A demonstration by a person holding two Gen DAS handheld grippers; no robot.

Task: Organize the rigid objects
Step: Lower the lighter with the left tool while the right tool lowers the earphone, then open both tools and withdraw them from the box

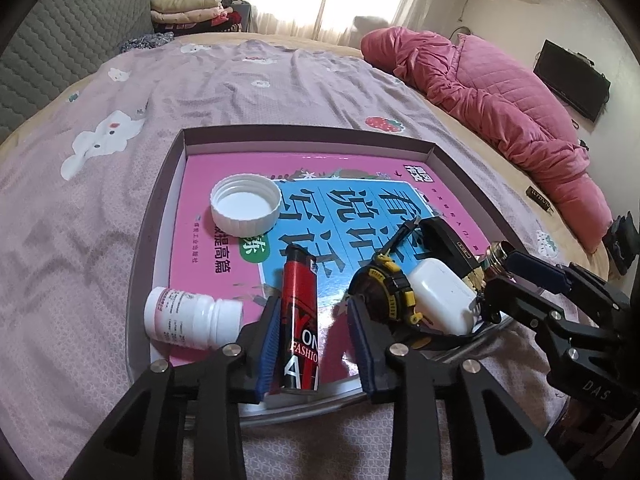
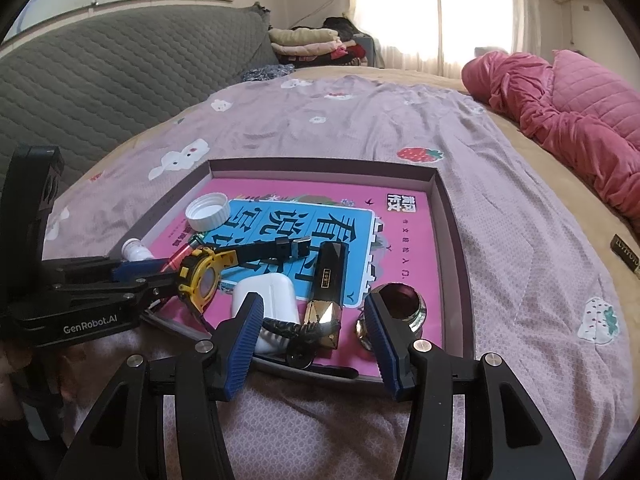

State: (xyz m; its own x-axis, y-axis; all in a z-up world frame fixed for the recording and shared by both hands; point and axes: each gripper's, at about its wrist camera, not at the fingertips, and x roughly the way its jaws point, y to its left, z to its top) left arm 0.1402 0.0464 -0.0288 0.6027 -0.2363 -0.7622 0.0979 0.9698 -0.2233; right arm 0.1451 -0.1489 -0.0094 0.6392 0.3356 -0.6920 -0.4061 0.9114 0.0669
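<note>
from the left wrist view, i saw my left gripper [image 1: 310, 316] standing partly open over the near edge of the shallow box [image 1: 304, 136] on the bedsheet [image 1: 240, 88]. the red lighter [image 1: 300, 320] lay lengthwise between its two blue pads [image 1: 269, 344], close to the left pad with a gap on the other side, so i could not tell whether that pad was touching it; it lay on the pink book [image 1: 208, 248] lining the box and was not clamped. just left of the gripper lay a white pill bottle [image 1: 188, 318] on its side, and farther in sat a white cap [image 1: 245, 210], open side up. just right of the gripper were the yellow watch [image 1: 384, 284] and, touching it, the white earbud case [image 1: 440, 292], with a black and gold case [image 1: 452, 244] behind them. my right gripper [image 1: 496, 280] reached in from the right edge near a shiny round jar [image 1: 498, 256].

from the right wrist view, my right gripper [image 2: 314, 314] was wide open and held nothing. the black and gold case [image 2: 326, 292] lay between its fingers, the earbud case [image 2: 272, 296] just inside the left pad, and the shiny round jar [image 2: 400, 300] against the inner side of the right pad. the yellow watch [image 2: 202, 280] lay to the left, near the tips of my left gripper [image 2: 160, 278]. a pink quilt [image 2: 560, 112] was bunched at the far right of the bed.
</note>
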